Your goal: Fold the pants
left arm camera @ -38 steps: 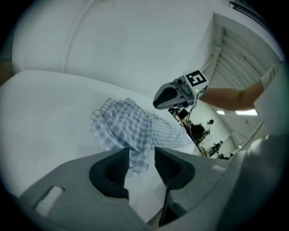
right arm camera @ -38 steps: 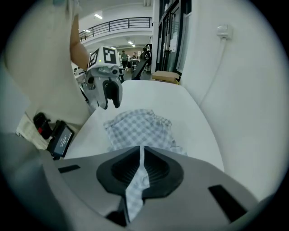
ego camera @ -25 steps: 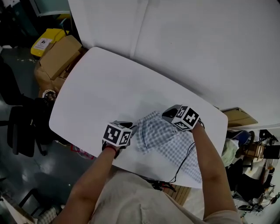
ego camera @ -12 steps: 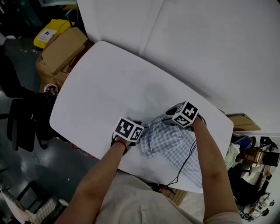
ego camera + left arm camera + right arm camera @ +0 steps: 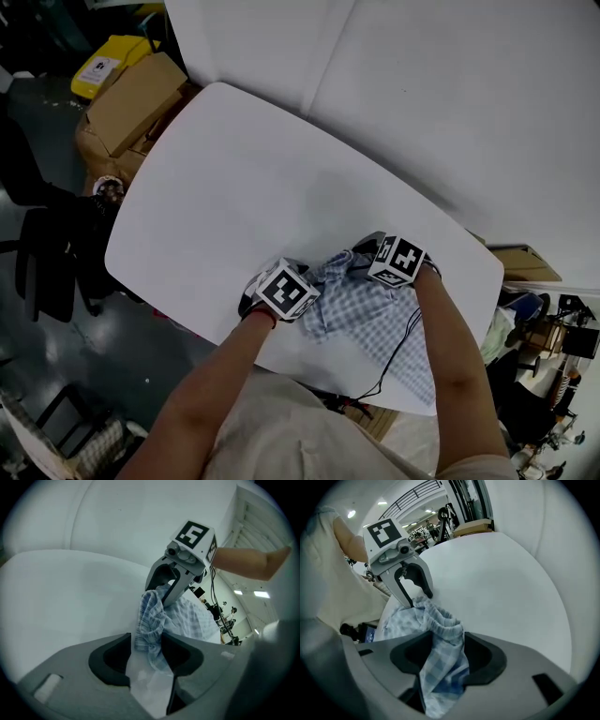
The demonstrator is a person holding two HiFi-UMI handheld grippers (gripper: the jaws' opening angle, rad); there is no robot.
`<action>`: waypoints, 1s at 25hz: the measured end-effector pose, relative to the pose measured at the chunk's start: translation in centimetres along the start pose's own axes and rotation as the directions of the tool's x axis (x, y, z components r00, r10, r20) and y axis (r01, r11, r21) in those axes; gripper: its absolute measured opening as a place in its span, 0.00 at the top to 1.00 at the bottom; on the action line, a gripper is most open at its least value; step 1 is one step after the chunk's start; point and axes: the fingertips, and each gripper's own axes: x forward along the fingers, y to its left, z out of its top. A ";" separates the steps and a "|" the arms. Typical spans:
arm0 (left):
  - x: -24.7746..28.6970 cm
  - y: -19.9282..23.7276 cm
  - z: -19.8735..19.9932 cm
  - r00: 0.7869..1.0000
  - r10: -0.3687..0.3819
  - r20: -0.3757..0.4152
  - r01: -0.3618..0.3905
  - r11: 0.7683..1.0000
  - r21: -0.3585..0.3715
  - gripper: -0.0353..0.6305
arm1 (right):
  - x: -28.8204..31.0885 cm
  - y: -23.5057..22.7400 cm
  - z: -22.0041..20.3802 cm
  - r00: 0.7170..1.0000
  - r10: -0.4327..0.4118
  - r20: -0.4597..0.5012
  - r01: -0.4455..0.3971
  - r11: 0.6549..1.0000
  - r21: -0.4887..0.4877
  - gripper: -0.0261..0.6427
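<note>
Blue-and-white checked pants (image 5: 366, 314) lie bunched on the white table (image 5: 234, 178), near its front edge. My left gripper (image 5: 314, 278) and right gripper (image 5: 361, 251) stand close together at the crumpled waistband end. In the left gripper view the cloth (image 5: 150, 616) hangs loose between my left gripper's (image 5: 146, 641) jaws, which have just been opening. The right gripper (image 5: 161, 592) faces it from across the bunch. In the right gripper view the elastic waistband (image 5: 440, 620) lies slack between the right gripper's (image 5: 440, 641) wide jaws, which have also just opened. The left gripper (image 5: 418, 598) shows beyond.
Cardboard boxes (image 5: 131, 103) and a yellow container (image 5: 103, 67) sit on the floor past the table's left end. A black chair (image 5: 47, 272) stands at the left. A black cable (image 5: 398, 347) runs over the pants. White panels (image 5: 422, 94) rise behind the table.
Both grippers came down toward the table and closer together, bunching the waistband end between them. Their jaws opened, and the cloth now hangs slack between them.
</note>
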 end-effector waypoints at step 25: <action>-3.1 -1.0 1.1 0.991 0.009 0.131 -0.029 0.988 0.152 0.52 | -4.4 3.8 4.4 0.979 -0.195 0.052 0.200 0.903 -0.380 0.84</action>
